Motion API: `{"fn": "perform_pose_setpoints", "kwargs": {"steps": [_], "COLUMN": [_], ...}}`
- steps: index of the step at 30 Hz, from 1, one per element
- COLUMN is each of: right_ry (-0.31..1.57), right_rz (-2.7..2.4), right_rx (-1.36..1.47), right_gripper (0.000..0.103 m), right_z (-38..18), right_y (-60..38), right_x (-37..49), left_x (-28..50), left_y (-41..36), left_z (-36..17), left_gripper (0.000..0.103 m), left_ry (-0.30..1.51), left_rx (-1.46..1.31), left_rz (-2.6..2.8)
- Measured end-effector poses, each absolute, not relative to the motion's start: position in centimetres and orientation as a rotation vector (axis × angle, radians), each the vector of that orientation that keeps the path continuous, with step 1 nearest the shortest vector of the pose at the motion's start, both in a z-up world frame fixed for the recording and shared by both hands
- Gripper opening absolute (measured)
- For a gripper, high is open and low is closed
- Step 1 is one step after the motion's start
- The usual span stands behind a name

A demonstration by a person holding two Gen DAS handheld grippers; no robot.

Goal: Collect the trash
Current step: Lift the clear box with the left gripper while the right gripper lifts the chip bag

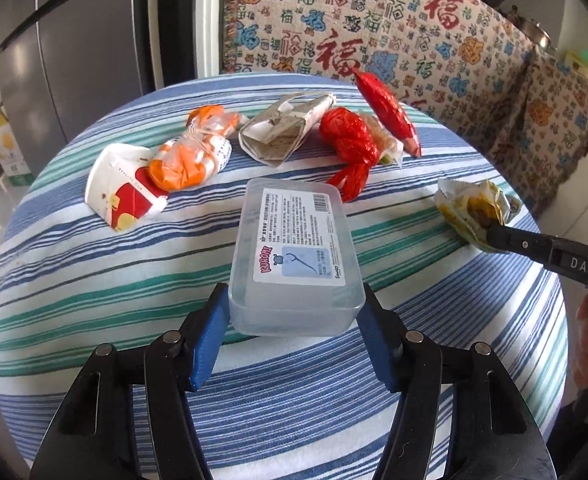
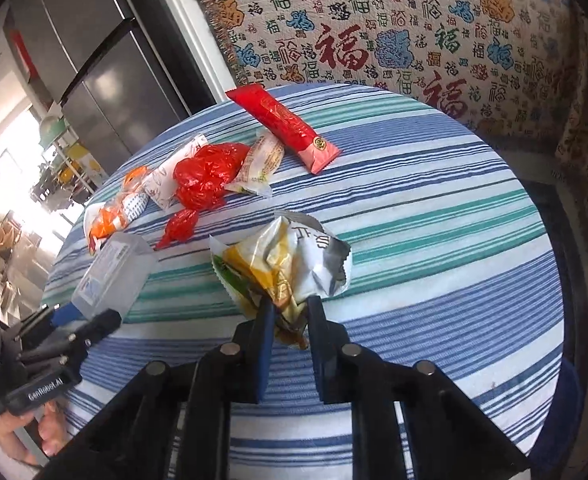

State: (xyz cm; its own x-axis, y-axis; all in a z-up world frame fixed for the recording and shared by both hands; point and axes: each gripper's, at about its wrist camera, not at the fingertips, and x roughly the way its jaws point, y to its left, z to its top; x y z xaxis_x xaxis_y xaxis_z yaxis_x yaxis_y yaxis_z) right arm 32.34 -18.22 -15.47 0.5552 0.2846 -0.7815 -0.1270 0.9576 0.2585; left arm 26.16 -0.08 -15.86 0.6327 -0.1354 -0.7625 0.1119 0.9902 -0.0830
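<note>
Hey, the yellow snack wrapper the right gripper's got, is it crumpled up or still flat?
Crumpled. The yellow snack wrapper is bunched into creased folds with its silver lining showing, pinched at its lower end by the right gripper.

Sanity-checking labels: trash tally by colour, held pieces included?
Red: 2 — tied bag, long pouch
Orange: 1 — bag
Clear: 1 — box
White or beige: 3 — cup, carton, snack packet
Yellow: 1 — wrapper
Total: 8
</note>
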Motion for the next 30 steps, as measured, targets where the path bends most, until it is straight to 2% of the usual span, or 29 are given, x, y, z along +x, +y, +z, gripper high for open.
{"fn": "perform_pose_setpoints", "kwargs": {"steps": [2,5,7,8,9,14,16,17,18,19,21,30], "right_ry": [0.965,0.976,0.953,0.930,0.905,0.826,0.844,0.850,0.866,0.882,0.887,0.845], "right_rz": [0.255,0.305,0.308,0.299,0.287,0.276,0.307,0.315,0.329,0.333,0.332,0.310], "right_rx": [0.155,0.091,0.037,0.021,0.009,-0.124,-0.142,-0.148,-0.151,-0.140,-0.122,-0.088], "right_gripper": [0.017,0.022,0.050,0.072,0.077,0.080,0.080,0.074,0.047,0.047,0.038,0.035], "right_z": [-15.4,-15.5,-15.4,-15.3,-15.0,-14.3,-14.9,-15.1,-15.4,-15.5,-15.1,-11.9], "right_y": [-18.4,-17.8,-17.5,-17.7,-17.8,-17.3,-16.7,-16.5,-16.1,-16.0,-16.0,-18.0], "right_x": [31.9,31.0,30.5,30.2,30.0,30.5,31.5,31.8,32.3,32.5,32.4,28.4], "left_x": [26.0,26.0,26.1,26.2,26.2,26.3,26.3,26.2,26.2,26.2,26.0,24.8], "left_y": [0.0,-0.3,-0.4,-0.5,-0.5,-1.2,-1.6,-1.7,-1.7,-1.7,-1.7,-3.2], "left_z": [-15.8,-16.0,-16.2,-16.2,-16.3,-16.5,-16.7,-16.7,-16.6,-16.5,-16.1,-15.4], "left_gripper": [0.064,0.064,0.064,0.064,0.064,0.064,0.064,0.064,0.064,0.064,0.063,0.063], "left_ry": [0.878,0.887,0.891,0.894,0.895,0.898,0.903,0.902,0.901,0.901,0.893,0.876], "left_rx": [-0.035,-0.033,-0.038,-0.045,-0.051,-0.042,-0.032,-0.029,-0.028,-0.034,-0.040,-0.002], "left_rz": [-0.145,-0.144,-0.141,-0.142,-0.145,-0.159,-0.160,-0.160,-0.162,-0.170,-0.185,-0.259]}}
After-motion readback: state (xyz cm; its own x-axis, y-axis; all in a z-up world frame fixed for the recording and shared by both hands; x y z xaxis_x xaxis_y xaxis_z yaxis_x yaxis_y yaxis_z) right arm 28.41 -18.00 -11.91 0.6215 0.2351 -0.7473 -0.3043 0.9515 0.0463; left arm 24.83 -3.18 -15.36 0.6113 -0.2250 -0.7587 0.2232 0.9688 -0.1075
